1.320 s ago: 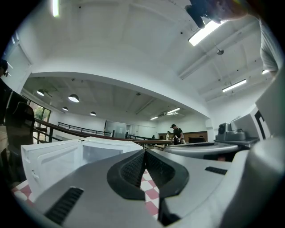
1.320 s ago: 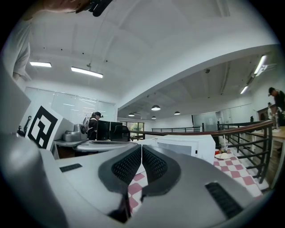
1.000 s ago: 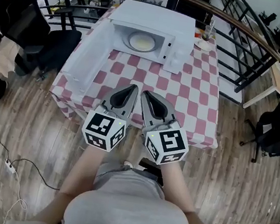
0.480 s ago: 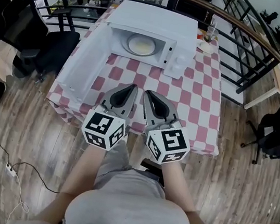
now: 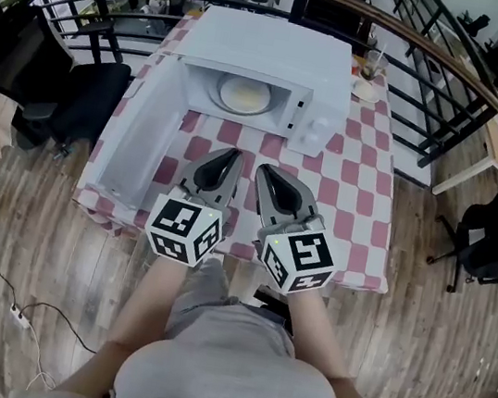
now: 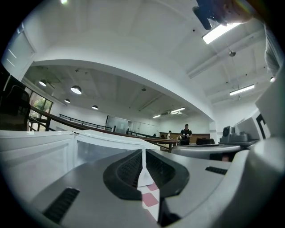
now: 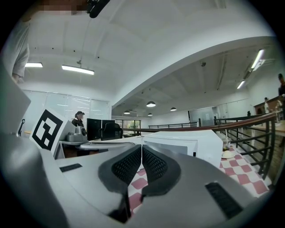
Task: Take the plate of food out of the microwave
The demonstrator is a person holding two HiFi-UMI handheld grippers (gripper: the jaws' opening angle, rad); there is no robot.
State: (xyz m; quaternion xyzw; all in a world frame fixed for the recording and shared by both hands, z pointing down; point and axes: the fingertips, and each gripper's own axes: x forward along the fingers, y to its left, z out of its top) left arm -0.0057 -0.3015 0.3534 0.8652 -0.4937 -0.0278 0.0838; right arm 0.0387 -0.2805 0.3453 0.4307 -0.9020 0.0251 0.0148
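Note:
A white microwave [image 5: 271, 49] stands at the back of the checked table, its door [image 5: 132, 137] swung wide open to the left. Inside sits a plate of pale food [image 5: 244, 95]. My left gripper [image 5: 231, 157] and right gripper [image 5: 263, 170] hover side by side over the table's near part, well short of the microwave. Both are shut with nothing between their jaws. In the right gripper view the microwave [image 7: 187, 144] lies ahead past the gripper [image 7: 141, 149]. The left gripper view shows the door [image 6: 49, 151] beyond the gripper [image 6: 143, 155].
The table [image 5: 360, 178] has a red and white checked cloth. A glass and small dish [image 5: 369, 77] stand at its far right corner. A dark railing [image 5: 450, 57] curves behind it. Office chairs [image 5: 497, 233] stand on the wood floor at right and left.
The view has drawn closer to the table, so the microwave and its open door appear larger and lower. Both grippers keep their pose, shut and side by side.

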